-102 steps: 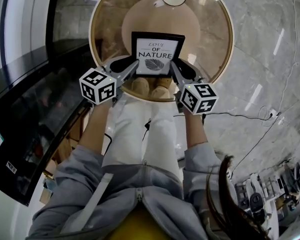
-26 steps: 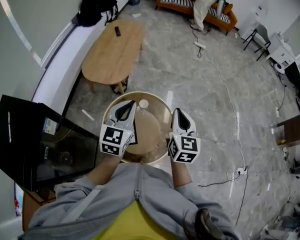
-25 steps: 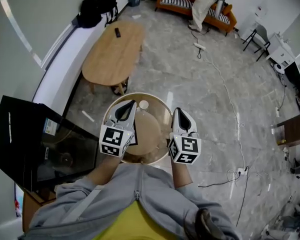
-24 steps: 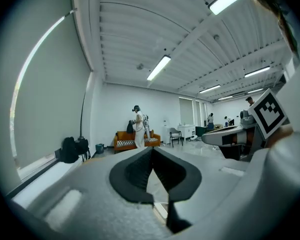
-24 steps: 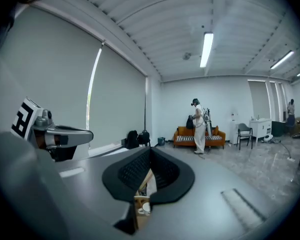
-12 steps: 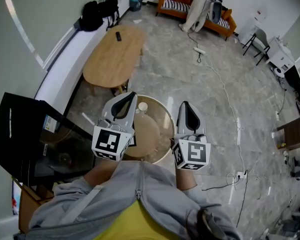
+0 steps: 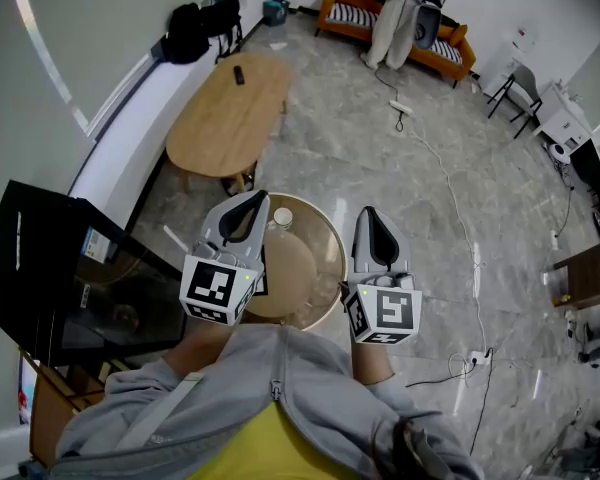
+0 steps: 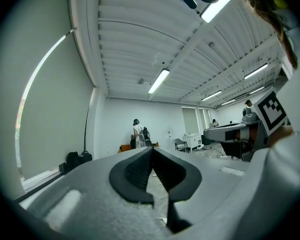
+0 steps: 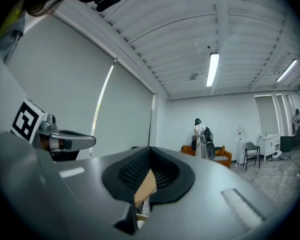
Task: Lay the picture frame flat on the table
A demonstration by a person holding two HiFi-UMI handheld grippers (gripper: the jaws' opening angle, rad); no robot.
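Note:
In the head view both grippers are held level, high above the small round glass-topped table. My left gripper and my right gripper are both shut with nothing between their jaws. Only a sliver of the picture frame shows on the table, beside the left gripper's marker cube; the rest is hidden behind that gripper. In the left gripper view the left gripper points across the room with its jaws closed together. In the right gripper view the right gripper does the same.
A small white round object sits at the round table's far edge. Farther off stand an oval wooden table, a black cabinet at the left and an orange sofa with a person by it. Cables cross the marble floor.
Four seconds ago the frame stood upright between both grippers, seen from close by. Over the last second both shut grippers rose above the round table, and the view widened.

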